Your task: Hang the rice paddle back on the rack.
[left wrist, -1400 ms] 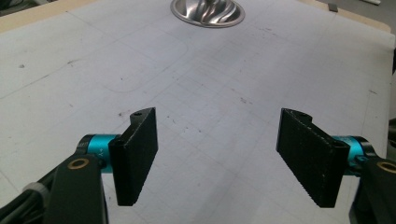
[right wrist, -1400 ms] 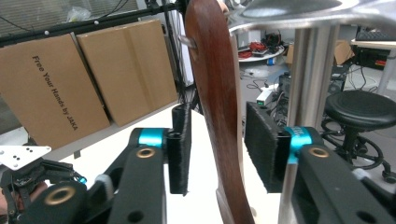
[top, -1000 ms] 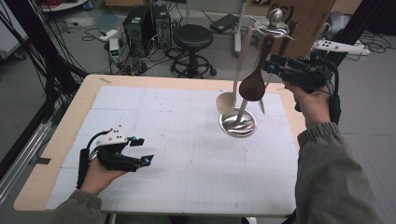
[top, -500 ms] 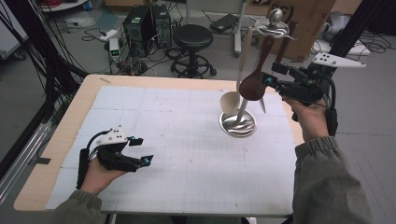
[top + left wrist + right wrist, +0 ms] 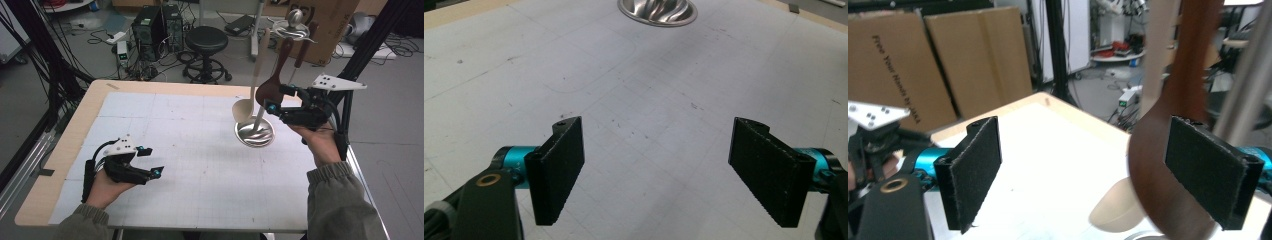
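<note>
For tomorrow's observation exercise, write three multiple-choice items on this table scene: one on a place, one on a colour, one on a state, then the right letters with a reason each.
1. Where does the left gripper sit?
A. low over the table's near left part
B. inside the steel base
C. on the stool

2. What colour is the spoon by the right gripper?
A. bright green
B. dark brown
C. blue

3. How do the right gripper's jaws stand?
A. shut tight
B. open
C. missing

Answers:
1 A, the high view shows it near the table edge, far from the round steel base.
2 B, its bowl is dark brown beside a pale spoon.
3 B, the right gripper view shows a wide gap between them.
</note>
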Demonstrator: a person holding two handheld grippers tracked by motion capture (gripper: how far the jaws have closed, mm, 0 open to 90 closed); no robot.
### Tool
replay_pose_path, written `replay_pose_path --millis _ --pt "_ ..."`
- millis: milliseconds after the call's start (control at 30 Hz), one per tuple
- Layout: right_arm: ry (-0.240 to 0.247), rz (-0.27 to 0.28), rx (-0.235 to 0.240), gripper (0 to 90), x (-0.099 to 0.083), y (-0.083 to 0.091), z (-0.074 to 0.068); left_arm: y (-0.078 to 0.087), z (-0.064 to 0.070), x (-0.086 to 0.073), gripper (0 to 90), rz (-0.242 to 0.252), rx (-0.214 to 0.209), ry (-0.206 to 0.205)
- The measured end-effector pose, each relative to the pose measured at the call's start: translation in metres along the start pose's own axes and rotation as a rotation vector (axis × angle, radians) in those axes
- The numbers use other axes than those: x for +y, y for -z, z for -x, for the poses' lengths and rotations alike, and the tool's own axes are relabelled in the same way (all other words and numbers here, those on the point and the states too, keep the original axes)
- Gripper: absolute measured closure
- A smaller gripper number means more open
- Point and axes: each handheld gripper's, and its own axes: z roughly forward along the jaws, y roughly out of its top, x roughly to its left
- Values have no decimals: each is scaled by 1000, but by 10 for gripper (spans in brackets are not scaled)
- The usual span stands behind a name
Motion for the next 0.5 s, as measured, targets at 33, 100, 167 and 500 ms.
replay_pose_path --millis 33,100,167,500 --pt "0 -4 3 146 -3 -2 -1 0 0 0 226 0 0 1" --pt "-4 -12 8 146 -8 -5 -4 0 0 0 223 -1 3 1" --pt "-9 -17 16 141 -14 -8 -7 1 -1 0 219 -2 3 1" --pt "-34 -71 25 108 -49 -19 -13 -1 0 -1 192 -10 7 9"
